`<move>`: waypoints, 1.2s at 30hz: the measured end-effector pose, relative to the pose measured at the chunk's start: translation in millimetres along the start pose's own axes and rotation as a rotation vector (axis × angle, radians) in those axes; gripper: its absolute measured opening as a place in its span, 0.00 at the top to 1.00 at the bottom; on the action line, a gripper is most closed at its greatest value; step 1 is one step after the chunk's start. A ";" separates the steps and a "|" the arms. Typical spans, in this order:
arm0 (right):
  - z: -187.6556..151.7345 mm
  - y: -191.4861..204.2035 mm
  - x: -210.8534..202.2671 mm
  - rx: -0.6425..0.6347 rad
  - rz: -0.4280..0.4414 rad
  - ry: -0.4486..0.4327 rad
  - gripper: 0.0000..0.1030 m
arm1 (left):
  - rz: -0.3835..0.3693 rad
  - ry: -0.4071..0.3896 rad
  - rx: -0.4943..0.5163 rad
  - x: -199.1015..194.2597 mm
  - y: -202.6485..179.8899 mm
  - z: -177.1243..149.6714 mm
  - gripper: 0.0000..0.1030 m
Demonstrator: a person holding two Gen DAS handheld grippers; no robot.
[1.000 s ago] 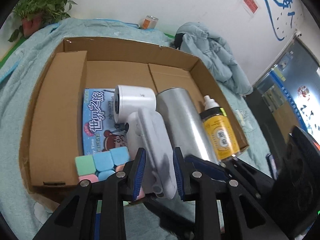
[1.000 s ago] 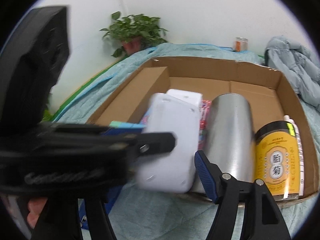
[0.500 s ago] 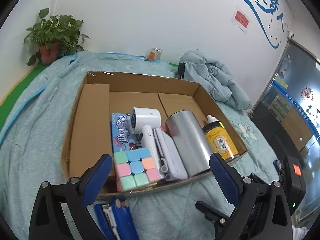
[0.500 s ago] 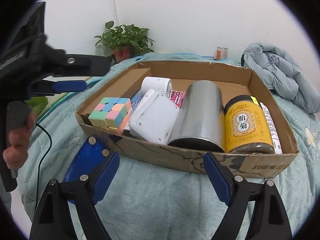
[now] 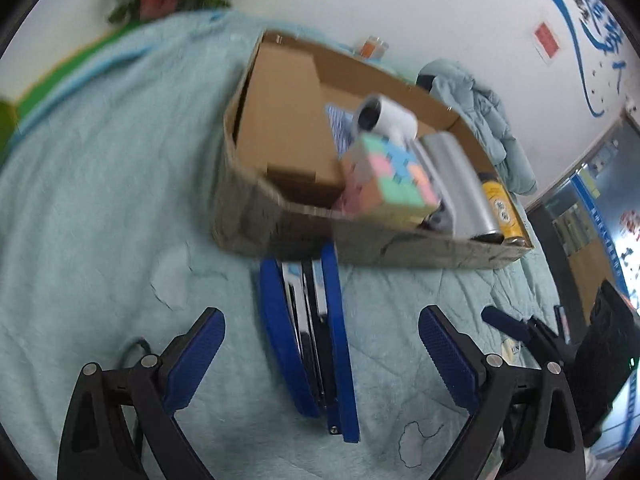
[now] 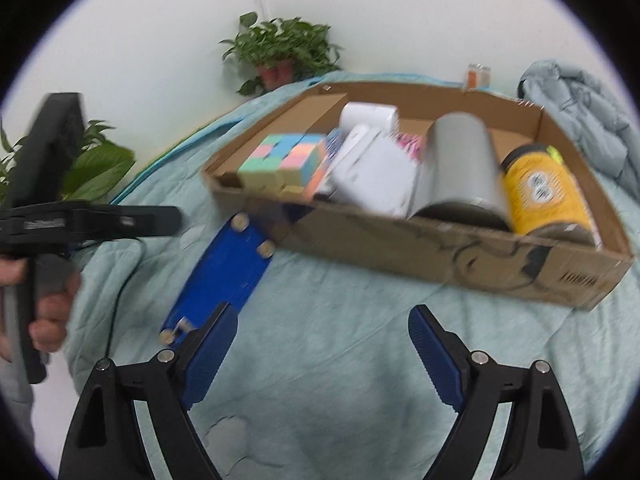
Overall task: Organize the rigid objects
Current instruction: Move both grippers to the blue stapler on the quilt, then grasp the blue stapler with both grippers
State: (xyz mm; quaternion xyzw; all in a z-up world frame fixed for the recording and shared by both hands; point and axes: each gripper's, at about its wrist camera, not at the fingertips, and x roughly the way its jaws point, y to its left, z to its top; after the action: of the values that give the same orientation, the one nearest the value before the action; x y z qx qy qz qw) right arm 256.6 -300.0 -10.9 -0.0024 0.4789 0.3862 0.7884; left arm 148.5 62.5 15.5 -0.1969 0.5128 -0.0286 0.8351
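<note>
Left wrist view: left gripper (image 5: pixel 322 356) jaws spread wide, nothing clamped, having just sprung apart. Blue folded tool (image 5: pixel 308 340) lies on the teal blanket (image 5: pixel 100 184) lower centre, between the two pads but not touched by either. Its far end sits just beside the front wall of the cardboard box (image 5: pixel 420 246), centre to right of frame.

Inside the box, right half: pastel cube (image 5: pixel 390 178) at the front, white hair dryer (image 5: pixel 386 120) behind it, silver cylinder (image 5: pixel 460 184) beside it, yellow jar (image 5: pixel 500 208) further right. Left half of the box is bare cardboard. Picture is blurred.

Right wrist view: right gripper (image 6: pixel 322 356) jaws also released wide, having just widened, only blanket between them. The blue tool runs diagonally at left centre, its near end just beside the left pad; contact can't be told. Box fills the upper right. Person's hand (image 6: pixel 48 304) grips the left gripper's handle at the left edge. Potted plant (image 6: pixel 280 52) upper centre against the wall.
</note>
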 end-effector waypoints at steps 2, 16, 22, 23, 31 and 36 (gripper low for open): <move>-7.4 7.4 1.5 -0.004 0.027 0.021 0.15 | 0.011 0.024 0.006 12.9 -1.8 -5.0 0.07; -36.9 4.4 -13.8 0.029 0.029 0.036 0.15 | -0.111 0.075 0.072 34.7 -76.4 -40.3 0.29; -53.1 -15.3 -33.8 0.037 0.003 0.027 0.15 | -0.269 0.095 0.113 33.2 -125.5 -50.5 0.24; -57.3 -19.0 -37.5 0.048 -0.004 0.026 0.15 | -0.299 0.090 0.107 29.3 -127.4 -52.2 0.21; -78.5 -20.6 -42.2 0.148 0.056 0.062 0.15 | -0.303 0.125 0.045 32.2 -91.7 -59.0 0.21; -74.5 -1.3 -35.9 0.122 0.100 0.056 0.15 | -0.319 0.136 0.101 39.3 -103.0 -62.7 0.20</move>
State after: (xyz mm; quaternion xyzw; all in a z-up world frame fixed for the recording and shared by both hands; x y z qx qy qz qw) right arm 192.6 -350.5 -24.6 0.0588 0.5228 0.3948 0.7533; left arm 128.5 -60.9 -5.7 -0.2313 0.5281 -0.1996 0.7923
